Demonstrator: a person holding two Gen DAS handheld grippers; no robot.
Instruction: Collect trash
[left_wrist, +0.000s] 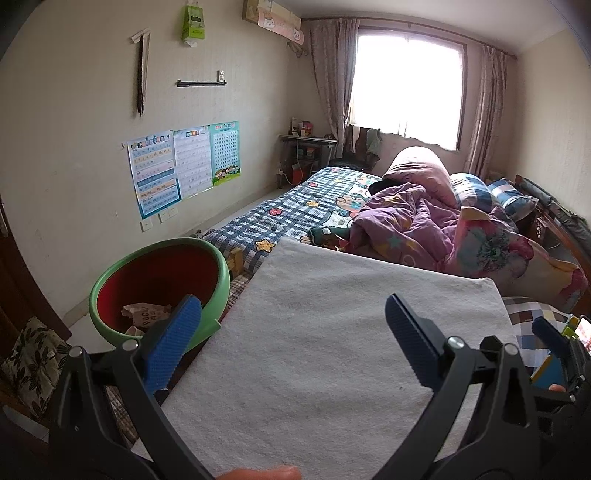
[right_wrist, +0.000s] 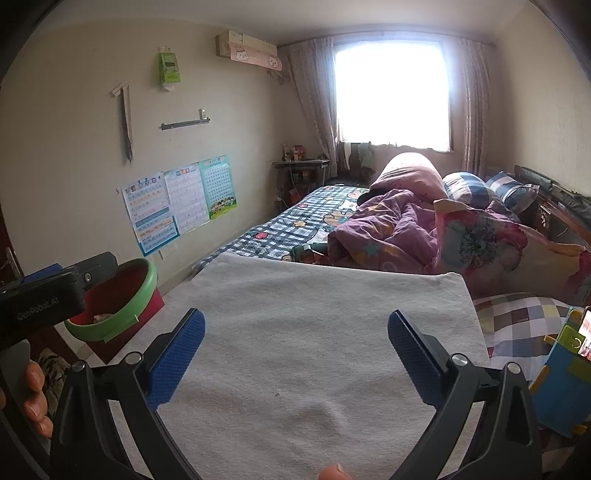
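A green-rimmed bin with a red inside (left_wrist: 110, 295) stands at the left edge of the bed; crumpled paper trash (left_wrist: 146, 314) lies in it. It also shows in the right wrist view (right_wrist: 144, 291), partly behind the left gripper's body (right_wrist: 40, 295). My left gripper (left_wrist: 295, 328) is open and empty above a grey cloth (left_wrist: 332, 314), its left finger by the bin's rim. My right gripper (right_wrist: 297, 343) is open and empty over the same cloth (right_wrist: 314, 314).
A bed with a plaid sheet (left_wrist: 291, 210), a purple quilt (left_wrist: 410, 218) and pillows (right_wrist: 517, 321) lies beyond. A colourful box with a phone (right_wrist: 565, 384) stands at the right. Posters (left_wrist: 184, 162) hang on the left wall.
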